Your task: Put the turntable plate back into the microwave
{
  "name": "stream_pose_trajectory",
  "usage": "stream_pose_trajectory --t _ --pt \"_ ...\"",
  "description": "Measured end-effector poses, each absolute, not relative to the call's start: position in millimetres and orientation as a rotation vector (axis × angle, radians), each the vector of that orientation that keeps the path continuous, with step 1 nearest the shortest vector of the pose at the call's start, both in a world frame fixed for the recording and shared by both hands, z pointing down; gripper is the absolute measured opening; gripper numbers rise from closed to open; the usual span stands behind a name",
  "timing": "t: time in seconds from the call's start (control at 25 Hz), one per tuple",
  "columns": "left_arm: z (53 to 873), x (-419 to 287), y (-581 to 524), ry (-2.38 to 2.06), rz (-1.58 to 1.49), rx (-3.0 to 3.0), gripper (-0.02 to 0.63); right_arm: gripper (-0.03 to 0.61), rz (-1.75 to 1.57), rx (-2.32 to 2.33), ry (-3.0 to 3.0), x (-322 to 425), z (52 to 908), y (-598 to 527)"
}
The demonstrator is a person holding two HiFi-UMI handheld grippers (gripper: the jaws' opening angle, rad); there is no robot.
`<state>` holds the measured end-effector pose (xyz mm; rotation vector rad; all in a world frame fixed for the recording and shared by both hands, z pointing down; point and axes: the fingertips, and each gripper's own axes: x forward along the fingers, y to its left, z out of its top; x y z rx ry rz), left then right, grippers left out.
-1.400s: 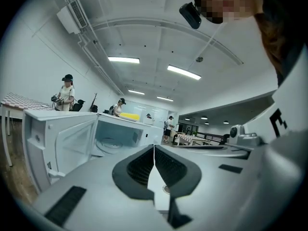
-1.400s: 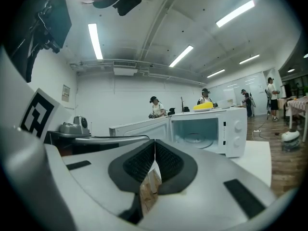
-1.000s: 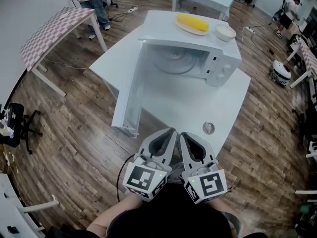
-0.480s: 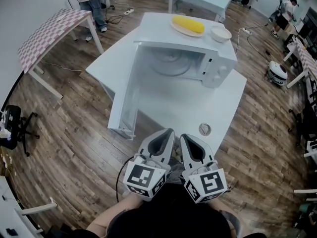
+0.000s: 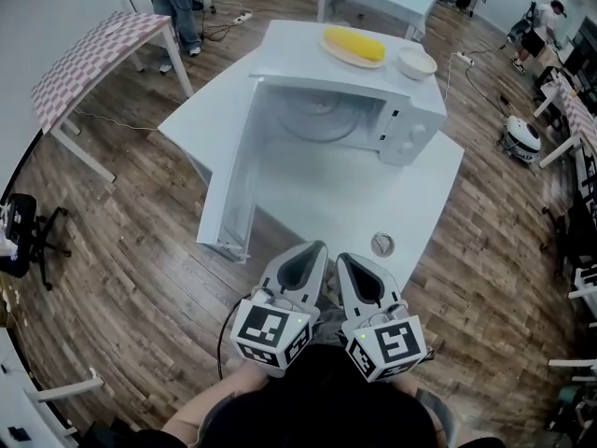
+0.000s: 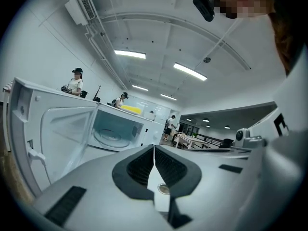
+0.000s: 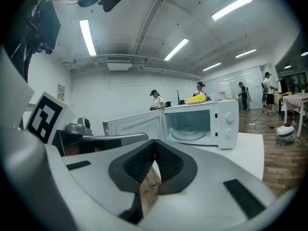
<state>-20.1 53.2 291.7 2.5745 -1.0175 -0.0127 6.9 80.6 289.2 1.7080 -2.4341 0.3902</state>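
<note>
From the head view, my left claw and my right claw sit side by side close to my body, short of the near edge of the white table, and neither carries anything. The microwave stands well apart from them at the far side of the table, its door swung wide toward my left. Inside the cavity I can see a round glass plate lying flat on the floor of the oven. A dish of yellow food and a bowl rest on the microwave's top, and 1 small round metal thing lies on the table near my claws; I cannot tell what it is. In the left gripper view, my 2 jaws are clenched tip to tip with nothing between them, and the plate shows past them, seated level in the open cavity. In the right gripper view, those 2 jaws are likewise pressed together and empty, with bare wood floor showing through the gap behind the tips and the plate again in place inside the oven. I judge the main job done: the plate looks returned and settled. What seems left, if anything, is shutting the door.
</note>
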Motion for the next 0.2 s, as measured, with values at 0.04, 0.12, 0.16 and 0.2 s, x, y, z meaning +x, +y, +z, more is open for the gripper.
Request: stream_pose_trajectory --t 0.04,0.12,0.16,0.2 --pt "292.3 -20.0 53.0 -1.020 -0.012 2.574 0.018 0.021 0.392 1.708 -2.433 7.6 289.7 80.7" --pt "293.1 -19.6 51.9 -1.023 -0.012 2.575 0.018 0.021 0.395 1.703 -2.432 8.2 290.6 80.2" --pt "293.4 -19.3 50.9 -1.023 -0.013 2.575 0.018 0.021 0.396 1.700 -2.433 8.2 291.0 79.7" --pt "293.8 -18.9 49.9 -1.023 -0.013 2.575 0.018 0.021 0.397 1.696 -2.433 8.1 291.4 79.1"
